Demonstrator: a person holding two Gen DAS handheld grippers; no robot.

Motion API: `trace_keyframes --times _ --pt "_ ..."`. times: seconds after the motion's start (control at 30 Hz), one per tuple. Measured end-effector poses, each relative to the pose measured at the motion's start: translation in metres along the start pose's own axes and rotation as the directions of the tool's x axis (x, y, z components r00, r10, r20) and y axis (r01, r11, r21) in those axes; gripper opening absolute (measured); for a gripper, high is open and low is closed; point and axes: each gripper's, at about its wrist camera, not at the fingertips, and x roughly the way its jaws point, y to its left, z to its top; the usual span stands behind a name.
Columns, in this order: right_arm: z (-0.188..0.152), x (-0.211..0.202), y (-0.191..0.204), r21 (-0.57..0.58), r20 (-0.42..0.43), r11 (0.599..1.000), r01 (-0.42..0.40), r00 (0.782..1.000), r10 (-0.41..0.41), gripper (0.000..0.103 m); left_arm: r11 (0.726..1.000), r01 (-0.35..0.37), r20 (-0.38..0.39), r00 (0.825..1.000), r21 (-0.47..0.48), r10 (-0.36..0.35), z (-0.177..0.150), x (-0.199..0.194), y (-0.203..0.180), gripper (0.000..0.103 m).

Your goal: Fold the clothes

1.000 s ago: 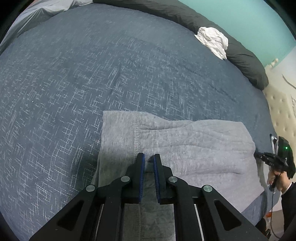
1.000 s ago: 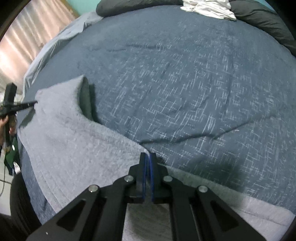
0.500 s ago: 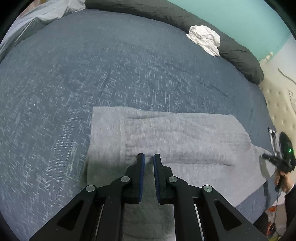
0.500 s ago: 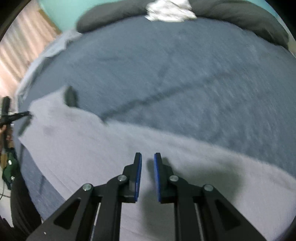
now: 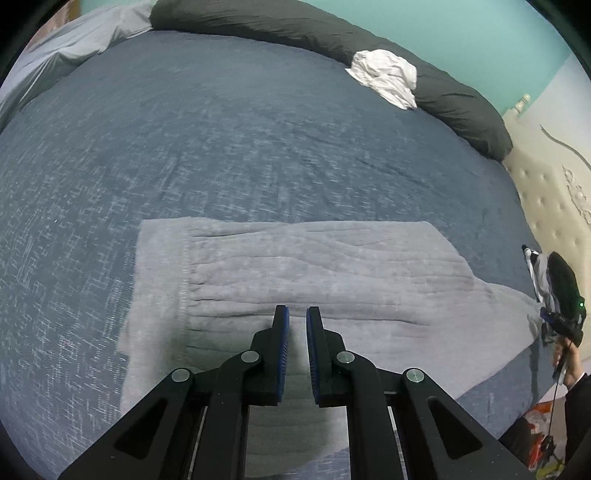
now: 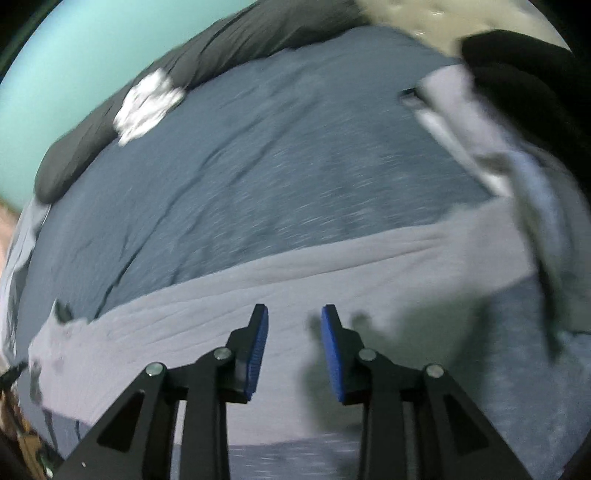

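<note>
A grey garment [image 5: 317, 273] lies folded flat across the blue bedspread [image 5: 221, 140], its stitched band at the left end. My left gripper [image 5: 297, 314] hovers just above its near part, jaws nearly together and holding nothing. In the blurred right wrist view, my right gripper [image 6: 293, 314] hangs over the same grey garment [image 6: 258, 288]. Its jaws are opening and nothing is between them. The right gripper [image 5: 561, 317], held in a hand, also shows at the garment's right end in the left wrist view.
A crumpled white cloth [image 5: 384, 77] rests on a long dark grey bolster [image 5: 288, 26] along the bed's far side. A cream tufted headboard [image 5: 546, 199] stands at the right. Pale and black clothing [image 6: 480, 122] lies blurred near the garment's right end.
My right gripper let go of the garment's edge, opened and swung fast to the right while rolling. The left gripper backed off and rose a little. The garment now lies flat.
</note>
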Motion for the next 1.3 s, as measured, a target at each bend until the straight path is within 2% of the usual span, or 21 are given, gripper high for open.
trace_keyframes --times 0.1,0.33,0.47,0.6,0.9,1.03,1.1,1.3 --pt "0.003 -0.017 -0.039 0.070 0.051 0.996 0.055 0.997 -0.059 0.030 1.000 0.000 0.002 1.000 0.016 0.000 0.002 -0.001 -0.011 0.011" --pt "-0.008 -0.011 -0.079 0.159 0.012 0.972 0.175 0.984 -0.180 0.030 0.998 0.001 0.005 1.000 0.055 -0.001 0.008 -0.005 -0.036 0.011" --pt "-0.017 -0.003 -0.100 0.228 -0.008 0.956 0.182 0.983 -0.185 0.030 0.997 0.000 0.006 1.000 0.073 -0.001 0.009 -0.007 -0.044 0.011" --pt "-0.017 0.002 -0.100 0.236 0.010 0.961 0.143 0.989 -0.149 0.030 0.997 -0.001 0.009 1.000 0.079 0.000 0.011 -0.010 -0.047 0.011" --pt "-0.012 0.030 -0.106 0.314 -0.037 0.942 0.116 0.993 -0.110 0.030 0.997 -0.008 -0.003 1.000 0.079 0.008 0.008 -0.008 -0.046 0.011" --pt "-0.011 0.028 -0.099 0.292 -0.018 0.948 0.129 0.991 -0.129 0.031 0.997 -0.009 -0.006 1.000 0.072 0.009 0.008 -0.006 -0.043 0.011" --pt "-0.011 0.027 -0.098 0.297 0.000 0.949 0.109 0.993 -0.114 0.031 0.997 -0.008 -0.006 1.000 0.071 0.008 0.008 -0.006 -0.044 0.011" --pt "-0.014 0.016 -0.092 0.287 0.057 0.954 0.087 0.993 -0.107 0.019 0.997 -0.010 -0.004 1.000 0.077 0.010 0.008 -0.008 -0.044 0.011"
